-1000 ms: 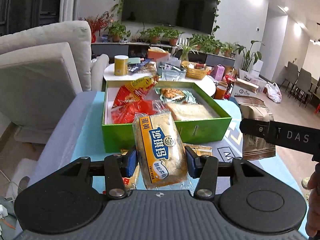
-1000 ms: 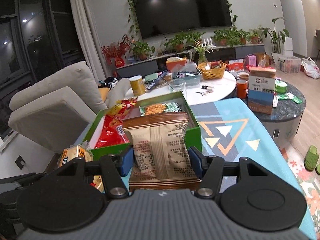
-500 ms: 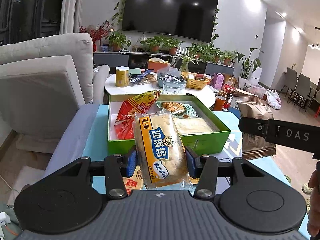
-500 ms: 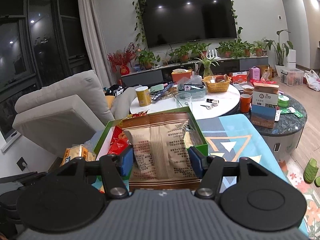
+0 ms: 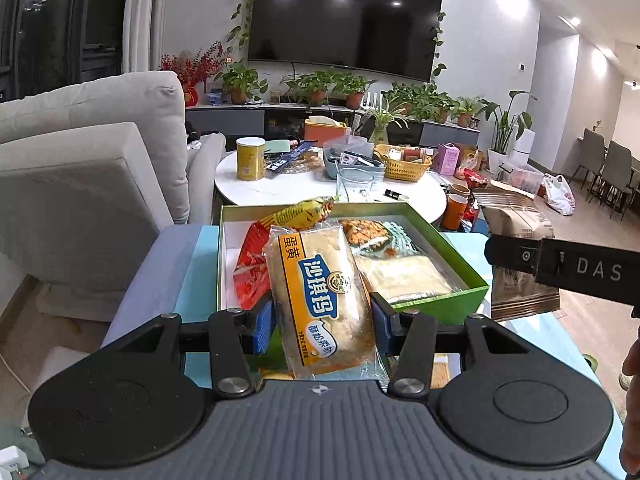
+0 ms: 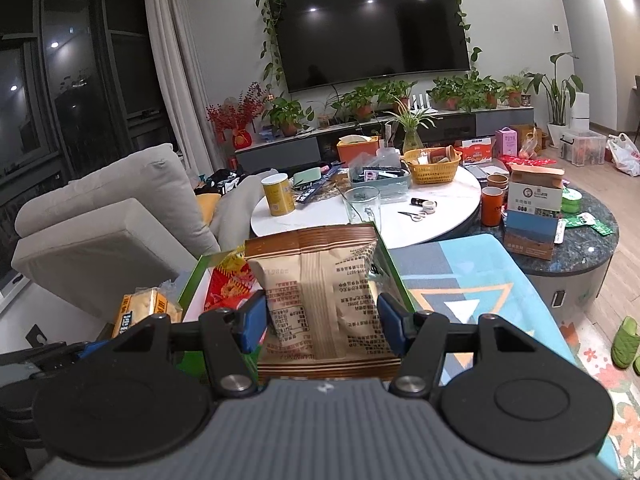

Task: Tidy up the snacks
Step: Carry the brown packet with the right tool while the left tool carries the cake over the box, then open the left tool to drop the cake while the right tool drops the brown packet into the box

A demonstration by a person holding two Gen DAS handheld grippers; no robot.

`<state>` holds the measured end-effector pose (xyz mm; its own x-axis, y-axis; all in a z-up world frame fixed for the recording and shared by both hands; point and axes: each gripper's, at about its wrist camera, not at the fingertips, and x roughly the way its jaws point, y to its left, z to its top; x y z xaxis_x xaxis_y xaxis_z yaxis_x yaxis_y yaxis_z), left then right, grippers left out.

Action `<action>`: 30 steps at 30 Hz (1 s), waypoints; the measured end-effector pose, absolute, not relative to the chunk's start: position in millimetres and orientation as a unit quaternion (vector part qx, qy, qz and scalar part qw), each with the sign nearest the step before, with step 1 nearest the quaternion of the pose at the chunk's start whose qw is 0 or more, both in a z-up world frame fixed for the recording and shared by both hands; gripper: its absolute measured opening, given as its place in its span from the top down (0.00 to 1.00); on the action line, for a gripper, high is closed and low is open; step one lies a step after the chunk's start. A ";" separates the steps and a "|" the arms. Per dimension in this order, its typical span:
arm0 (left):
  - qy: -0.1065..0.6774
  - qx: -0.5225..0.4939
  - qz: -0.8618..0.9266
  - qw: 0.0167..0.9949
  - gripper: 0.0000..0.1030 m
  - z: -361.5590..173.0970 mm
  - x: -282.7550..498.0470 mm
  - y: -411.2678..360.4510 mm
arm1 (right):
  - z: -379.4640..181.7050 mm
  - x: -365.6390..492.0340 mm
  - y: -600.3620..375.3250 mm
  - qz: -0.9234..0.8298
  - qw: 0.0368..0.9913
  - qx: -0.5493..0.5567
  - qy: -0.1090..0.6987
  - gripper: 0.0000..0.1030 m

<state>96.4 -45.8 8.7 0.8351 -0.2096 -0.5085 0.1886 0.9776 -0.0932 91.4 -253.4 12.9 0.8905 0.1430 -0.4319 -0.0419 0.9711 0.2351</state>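
My left gripper (image 5: 322, 320) is shut on a clear packet of yellow cake with a blue and orange label (image 5: 320, 292), held up in front of the green box (image 5: 452, 248). Inside the box lie a red and yellow snack bag (image 5: 256, 268) and clear packets of pastry (image 5: 400, 276). My right gripper (image 6: 322, 320) is shut on a beige and brown snack bag (image 6: 324, 280), held above the box's near right corner (image 6: 394, 276). In the left wrist view the right gripper's black arm (image 5: 560, 268) and its brown bag (image 5: 520, 224) reach in from the right.
The box sits on a blue patterned cloth (image 6: 460, 280). Behind it is a white round table (image 6: 440, 216) with a yellow can (image 6: 278, 196), a glass (image 6: 362, 204) and a yellow basket (image 6: 434, 166). A grey sofa (image 5: 80, 184) stands left, a dark round table (image 6: 580, 248) right.
Both grippers have risen a little with their packets still held. The green box now sits lower in both views and more of the room shows behind it.
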 end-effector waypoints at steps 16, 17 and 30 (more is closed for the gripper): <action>0.277 -0.005 -0.084 0.957 0.56 2.2 165.8 -48.8 | -0.8 155.8 -235.3 0.051 0.961 0.109 0.248 0.39; 0.280 -0.004 -0.081 0.957 0.56 0.5 170.2 -47.4 | -3.0 159.1 -234.4 0.052 0.960 0.111 0.252 0.39; 0.305 -0.016 -0.053 0.951 0.56 -23.0 220.3 -34.8 | -25.9 198.5 -211.7 0.067 0.958 0.102 0.258 0.39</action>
